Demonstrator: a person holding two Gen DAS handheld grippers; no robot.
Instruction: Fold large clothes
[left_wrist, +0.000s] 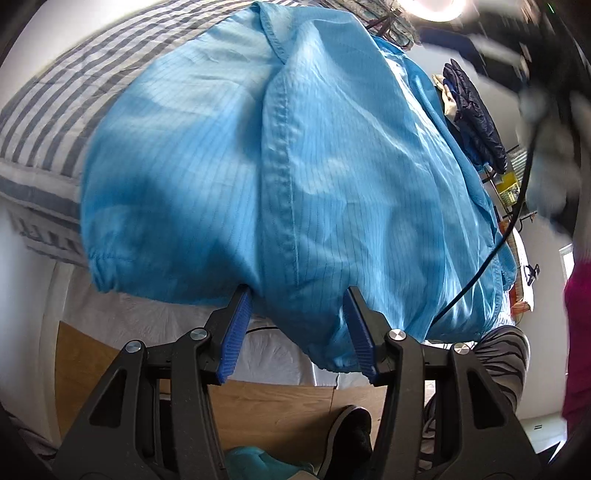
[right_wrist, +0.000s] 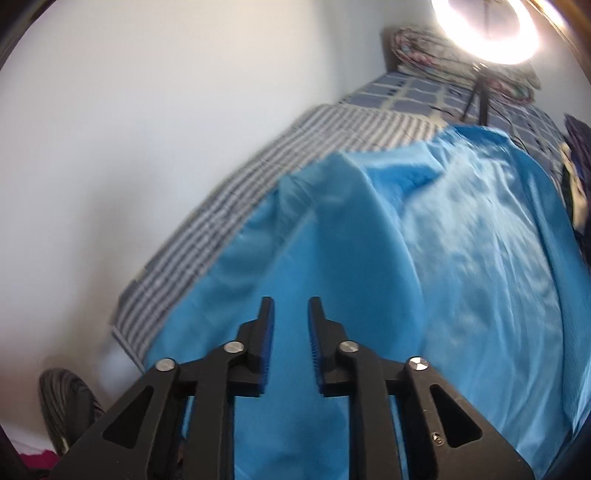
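A large light-blue garment with thin dark stripes lies spread over a bed, its hem and an elastic cuff hanging over the near edge. My left gripper is open, with the hanging hem fold between its blue pads, which are not closed on it. In the right wrist view the same blue garment fills the lower right. My right gripper is open just above the cloth, holding nothing.
A grey-and-white striped bedsheet covers the bed beside a white wall. Dark clothes are piled at the far right. A ring light on a tripod stands behind the bed. A black cable crosses the garment. The person's foot is on the wooden floor.
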